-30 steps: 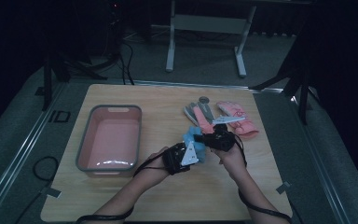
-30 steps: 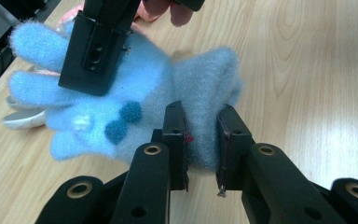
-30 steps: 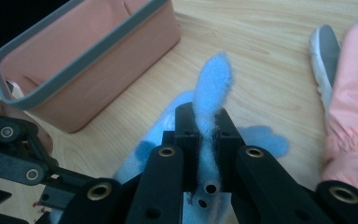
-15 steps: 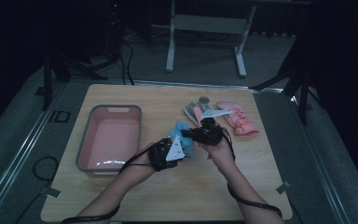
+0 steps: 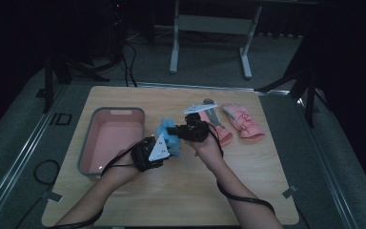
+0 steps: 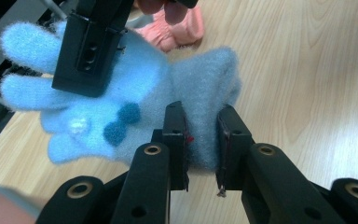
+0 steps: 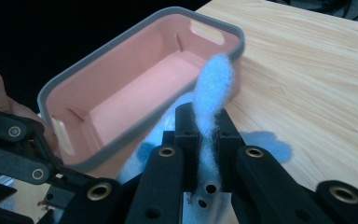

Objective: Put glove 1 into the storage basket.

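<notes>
The left gripper [image 6: 201, 135] pinches the blue glove [image 6: 135, 112] at its cuff; the right gripper [image 6: 93, 44], upper left, apparently clamps its fingers.

Count on table: blue glove [image 5: 167, 138] ×1, pink gloves [image 5: 243, 121] ×2 (one partly hidden behind the right hand), grey glove [image 5: 211, 110] ×1, pink bin [image 5: 112, 138] ×1. Grippers ×2: left gripper [image 5: 158, 149], right gripper [image 5: 177, 130].

A shallow pink plastic tub with a grey rim [image 5: 91, 143] sits on the left of the light wooden table [image 5: 248, 191]. A pink knitted glove [image 5: 244, 121] lies flat near the far right edge.
</notes>
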{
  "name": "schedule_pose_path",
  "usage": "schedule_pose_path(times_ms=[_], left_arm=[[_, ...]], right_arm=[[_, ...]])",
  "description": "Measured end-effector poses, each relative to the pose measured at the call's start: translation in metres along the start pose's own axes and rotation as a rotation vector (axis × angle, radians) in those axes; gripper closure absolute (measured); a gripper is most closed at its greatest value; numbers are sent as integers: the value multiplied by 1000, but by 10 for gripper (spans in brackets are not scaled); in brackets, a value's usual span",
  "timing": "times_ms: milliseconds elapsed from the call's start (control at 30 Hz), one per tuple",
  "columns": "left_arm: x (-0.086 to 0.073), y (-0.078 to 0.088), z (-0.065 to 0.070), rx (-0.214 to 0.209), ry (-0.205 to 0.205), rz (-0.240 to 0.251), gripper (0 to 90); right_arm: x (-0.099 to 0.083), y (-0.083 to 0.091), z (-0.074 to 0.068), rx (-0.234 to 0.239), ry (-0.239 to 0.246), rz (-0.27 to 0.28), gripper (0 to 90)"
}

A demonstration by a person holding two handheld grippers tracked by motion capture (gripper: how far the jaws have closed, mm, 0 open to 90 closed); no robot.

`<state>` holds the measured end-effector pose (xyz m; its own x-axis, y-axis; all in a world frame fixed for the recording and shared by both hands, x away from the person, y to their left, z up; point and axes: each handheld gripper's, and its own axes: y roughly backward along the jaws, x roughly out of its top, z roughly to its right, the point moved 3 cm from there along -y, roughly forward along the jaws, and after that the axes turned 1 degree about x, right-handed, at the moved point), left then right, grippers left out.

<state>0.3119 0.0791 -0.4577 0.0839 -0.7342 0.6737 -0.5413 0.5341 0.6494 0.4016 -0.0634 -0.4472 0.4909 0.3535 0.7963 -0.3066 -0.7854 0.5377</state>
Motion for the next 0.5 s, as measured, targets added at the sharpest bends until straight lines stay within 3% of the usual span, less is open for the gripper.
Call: schedule_pose_path(times_ms=[333, 500], left_arm=[[-20, 25, -10, 58, 11, -10, 773], [-39, 40, -20, 83, 46, -16, 773]], right_arm=[[20, -25, -19, 38, 33, -11, 845], [34, -45, -33, 72, 53, -19, 845]])
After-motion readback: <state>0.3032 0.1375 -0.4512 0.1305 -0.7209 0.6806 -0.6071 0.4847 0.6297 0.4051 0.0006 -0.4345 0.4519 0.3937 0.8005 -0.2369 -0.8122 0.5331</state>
